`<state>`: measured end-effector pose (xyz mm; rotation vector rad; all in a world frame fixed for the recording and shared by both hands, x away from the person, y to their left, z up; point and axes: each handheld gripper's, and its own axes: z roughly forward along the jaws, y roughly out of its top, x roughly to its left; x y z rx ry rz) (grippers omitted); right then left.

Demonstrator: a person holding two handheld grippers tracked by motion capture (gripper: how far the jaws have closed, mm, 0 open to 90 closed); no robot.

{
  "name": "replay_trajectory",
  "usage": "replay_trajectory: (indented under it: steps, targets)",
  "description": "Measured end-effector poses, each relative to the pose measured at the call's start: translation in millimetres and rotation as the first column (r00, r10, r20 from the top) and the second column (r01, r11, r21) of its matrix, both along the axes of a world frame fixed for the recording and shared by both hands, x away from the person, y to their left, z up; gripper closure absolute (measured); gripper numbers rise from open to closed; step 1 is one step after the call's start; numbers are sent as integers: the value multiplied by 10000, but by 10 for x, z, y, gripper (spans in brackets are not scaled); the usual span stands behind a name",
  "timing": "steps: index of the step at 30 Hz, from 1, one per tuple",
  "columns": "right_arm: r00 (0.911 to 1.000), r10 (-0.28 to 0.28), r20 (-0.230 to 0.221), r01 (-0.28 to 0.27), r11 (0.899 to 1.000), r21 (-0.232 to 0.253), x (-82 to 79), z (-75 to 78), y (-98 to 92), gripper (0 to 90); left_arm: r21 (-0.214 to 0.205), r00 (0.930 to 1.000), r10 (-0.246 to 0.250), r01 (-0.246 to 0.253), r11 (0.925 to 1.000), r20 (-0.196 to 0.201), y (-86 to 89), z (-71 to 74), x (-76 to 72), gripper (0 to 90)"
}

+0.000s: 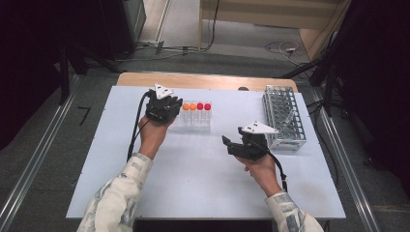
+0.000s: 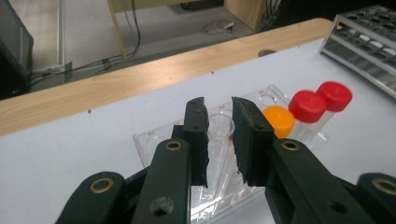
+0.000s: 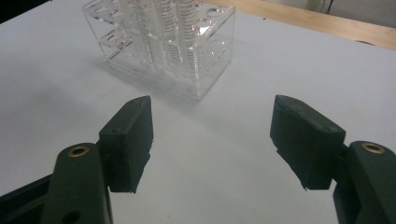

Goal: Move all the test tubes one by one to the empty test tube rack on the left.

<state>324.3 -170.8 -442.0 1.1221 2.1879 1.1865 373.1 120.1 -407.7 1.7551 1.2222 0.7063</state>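
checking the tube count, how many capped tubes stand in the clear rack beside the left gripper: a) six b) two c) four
c: the clear rack holds a row of four capped tubes, two orange caps and two red, just right of the left gripper.

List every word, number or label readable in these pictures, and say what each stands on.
"A1": faint red mark on the clear plastic tube rack, at its near-left corner, in the left gripper view.
Further red marks along the same rack's top edge: too blurred to read.
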Motion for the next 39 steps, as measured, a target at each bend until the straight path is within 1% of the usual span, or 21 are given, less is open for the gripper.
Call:
replay_trajectory:
  steps: [6,8,10,13,16,17,18,20,21,24,25,29,33,36,39]
  targets:
    - [10000,1,-41,-1,10000,1,-3,-8,9,281,-67,9999,70,-71,10000,-157,8,-66,-3,756]
    - [10000,-25,-63,25,10000,-4,-3,-11,7,281,-148,9998,41,-43,9999,-192,13,-68,-4,750]
    - [10000,-38,-54,38,10000,21,-2,-8,1,281,-253,9998,59,-63,9997,-164,20,-60,-6,729]
    - [10000,-78,2,78,10000,32,1,1,-15,281,-357,9999,60,-64,9993,-120,30,-42,-20,723]
    - [9998,-207,17,207,9998,79,9,18,-51,276,-549,9999,-9,2,9985,-114,47,-19,-40,669]
    - [9997,-251,43,251,9996,99,15,22,-67,274,-713,9999,-12,2,9975,-134,51,-11,-54,644]
    - [9993,-357,57,357,9993,116,22,30,-96,269,-820,9998,-87,71,9966,-199,54,-8,-61,605]
    - [9988,-479,142,478,9988,54,39,40,-146,259,-990,9988,-309,270,9947,-378,46,-3,-83,567]
    - [9979,-636,133,634,9979,85,48,49,-189,258,-915,9987,-345,309,9953,-377,43,0,-94,520]
    - [9951,-959,243,956,9954,117,78,86,-317,252,-891,9979,-474,434,9951,-441,15,7,-142,396]
    - [9939,-1070,273,1067,9942,139,87,104,-363,251,-855,9976,-542,504,9951,-424,11,10,-158,375]
    - [9857,-1607,507,1605,9870,74,133,182,-577,256,-903,9972,-689,661,9937,-288,-9,25,-229,362]
    - [9736,-2185,663,2189,9758,17,199,250,-832,286,-933,9964,-834,816,9923,-159,-19,39,-282,362]
    - [9621,-2621,753,2637,9646,-110,256,276,-1027,294,-928,9957,-914,900,9916,-119,-26,47,-307,362]
    - [9501,-3040,706,3059,9519,-178,317,280,-1199,294,-977,9953,-969,960,9906,-53,-33,53,-316,362]
